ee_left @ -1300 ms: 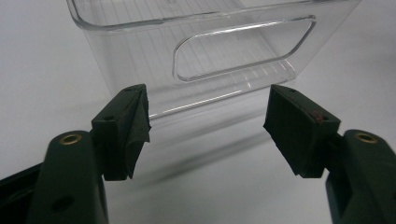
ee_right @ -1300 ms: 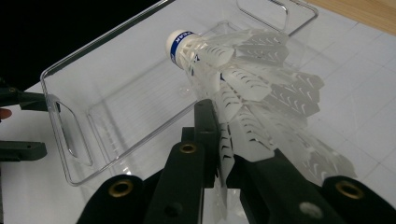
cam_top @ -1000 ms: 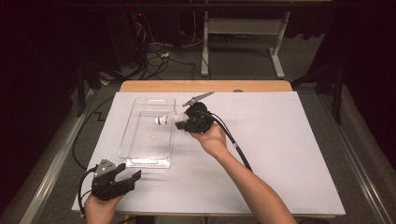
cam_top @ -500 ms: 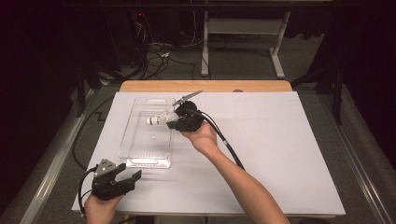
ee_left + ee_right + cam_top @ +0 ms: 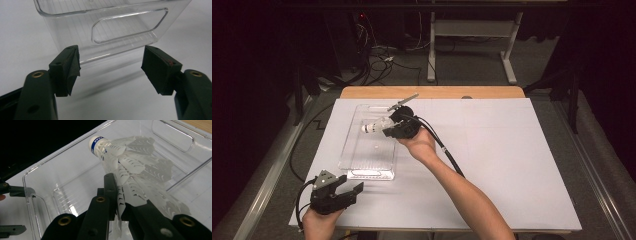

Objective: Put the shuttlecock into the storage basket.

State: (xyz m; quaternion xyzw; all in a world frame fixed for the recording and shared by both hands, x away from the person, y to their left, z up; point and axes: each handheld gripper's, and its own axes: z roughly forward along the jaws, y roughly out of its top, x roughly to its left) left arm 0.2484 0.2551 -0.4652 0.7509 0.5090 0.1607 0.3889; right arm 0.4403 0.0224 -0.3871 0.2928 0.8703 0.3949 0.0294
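Observation:
A white feather shuttlecock (image 5: 373, 126) with a blue band at its cork hangs tilted over a clear plastic bin (image 5: 349, 152). My right gripper (image 5: 387, 129) is shut on its feather skirt, cork pointing left and away from the hand. In the right gripper view the shuttlecock (image 5: 125, 162) juts from between the right gripper (image 5: 117, 192) jaws above the bin (image 5: 62, 172). My left gripper (image 5: 353, 185) stands open near the table's front left, just short of the bin's near end. The left gripper (image 5: 110, 65) has nothing between its pads, and the bin's handle wall (image 5: 125, 30) is ahead.
A white sheet (image 5: 512, 165) covers the table, with a wooden edge (image 5: 432, 92) at the far side. The right gripper's cable (image 5: 447, 152) trails back along the forearm. Desk legs and loose cables lie on the floor beyond.
My right gripper has carried the shuttlecock leftward, from the bin's right rim to over its inside. The left gripper has stayed put.

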